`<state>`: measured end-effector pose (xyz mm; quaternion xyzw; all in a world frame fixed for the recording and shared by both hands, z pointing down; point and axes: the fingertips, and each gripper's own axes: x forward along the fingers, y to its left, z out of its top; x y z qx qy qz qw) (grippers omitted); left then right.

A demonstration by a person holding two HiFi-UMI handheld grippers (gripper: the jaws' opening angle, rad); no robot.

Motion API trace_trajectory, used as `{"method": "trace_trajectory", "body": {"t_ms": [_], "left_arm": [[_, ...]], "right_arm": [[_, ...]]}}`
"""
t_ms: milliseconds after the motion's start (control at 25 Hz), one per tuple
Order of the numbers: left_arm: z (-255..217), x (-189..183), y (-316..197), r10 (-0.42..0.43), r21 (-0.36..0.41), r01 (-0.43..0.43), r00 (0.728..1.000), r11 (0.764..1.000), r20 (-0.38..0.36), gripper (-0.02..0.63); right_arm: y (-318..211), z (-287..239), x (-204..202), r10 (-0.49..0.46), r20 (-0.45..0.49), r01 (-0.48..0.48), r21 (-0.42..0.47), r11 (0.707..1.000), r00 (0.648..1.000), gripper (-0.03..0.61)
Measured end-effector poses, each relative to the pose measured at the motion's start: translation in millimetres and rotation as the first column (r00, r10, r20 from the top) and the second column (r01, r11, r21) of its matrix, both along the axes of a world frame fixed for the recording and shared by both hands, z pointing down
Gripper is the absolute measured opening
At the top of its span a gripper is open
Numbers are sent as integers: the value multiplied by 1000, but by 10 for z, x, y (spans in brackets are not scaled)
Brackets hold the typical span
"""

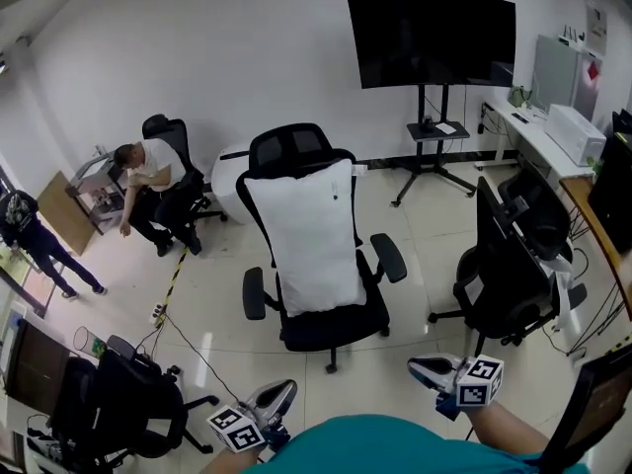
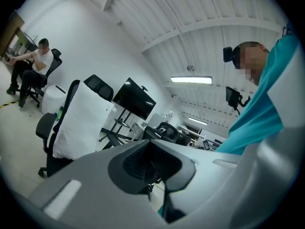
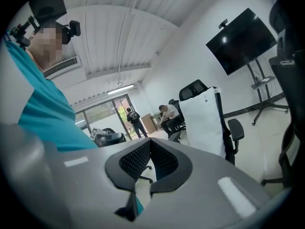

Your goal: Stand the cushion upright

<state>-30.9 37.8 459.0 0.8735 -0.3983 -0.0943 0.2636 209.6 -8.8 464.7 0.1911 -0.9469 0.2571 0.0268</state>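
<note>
Left gripper (image 1: 279, 393) held low near the person's body, pointing forward, jaws together, empty. White cushion (image 1: 311, 237) stands upright against the back of the black office chair (image 1: 334, 326), well apart from both. Right gripper (image 1: 427, 369) also low, jaws together, empty.

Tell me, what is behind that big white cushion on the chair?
The black office chair's backrest, with its headrest showing above the cushion. The backrest's middle is covered and cannot be seen.

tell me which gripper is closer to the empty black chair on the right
Right. The right gripper sits just short of the black chair, near its base; the left gripper is far off toward the head view's left.
</note>
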Motion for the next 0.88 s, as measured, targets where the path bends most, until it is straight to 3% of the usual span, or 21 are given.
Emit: {"method": "trace_trajectory", "body": {"t_ms": [240,640,880], "left_arm": [[-80,-361,460,-14,38,14,1000,999,-11,12],[122,-1499,1635,28,26,-27,999,999,-21,12],[244,-1522,2043,80,14,-80,996,997,-29,12]], "right_arm": [[499,-95,-340,-9,-18,9,34,999,1000,3],[1604,-136,-1491,32,-77,-27,70,997,997,3],[2105,-255,-1606,41,-127,-26,119,993,991,3]]}}
